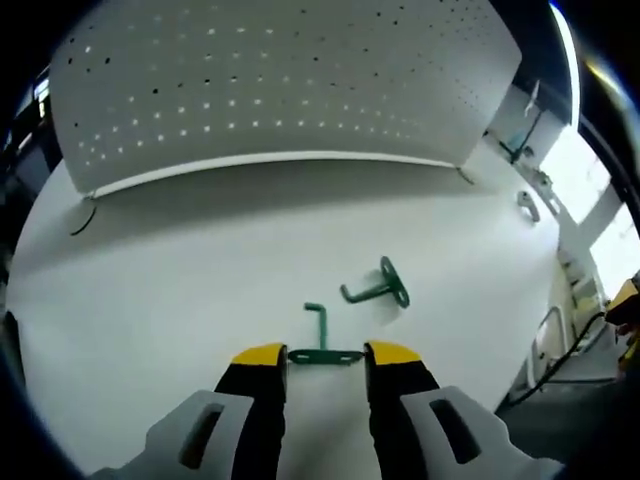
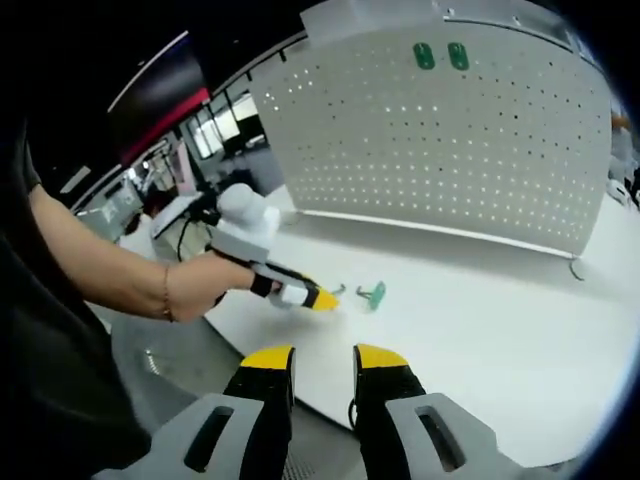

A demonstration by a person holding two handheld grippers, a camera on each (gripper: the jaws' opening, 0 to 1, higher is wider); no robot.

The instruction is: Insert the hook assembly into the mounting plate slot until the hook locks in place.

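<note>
Although both views take in the perforated white board [image 1: 270, 80], no brand, label or readable writing can be made out on it or on any other part.

Left gripper view, from left to right: a small dark loop [image 1: 84, 215] lies on the white table [image 1: 150, 300] at the board's lower left corner. At bottom centre the left gripper [image 1: 325, 356] has its yellow-tipped jaws set apart, and a green hook part [image 1: 321, 340] lies between the tips with its flat base spanning the gap and its bent rod pointing away. Whether the tips actually press on the base cannot be told. Just beyond and to the right, a second green hook [image 1: 381, 286] with a round plate lies on the table, apart from the first.

Right gripper view, from left to right: a person's bare forearm and hand [image 2: 200, 282], with a thin bracelet at the wrist, hold the left gripper low over the table, its yellow tip just beside the green hooks [image 2: 372, 293]. The right gripper [image 2: 322, 358] sits at bottom centre over the table edge with its jaws parted and nothing between them, well apart from the hooks. This view adds two green oval plates [image 2: 441, 55] mounted side by side near the top of the board
</note>
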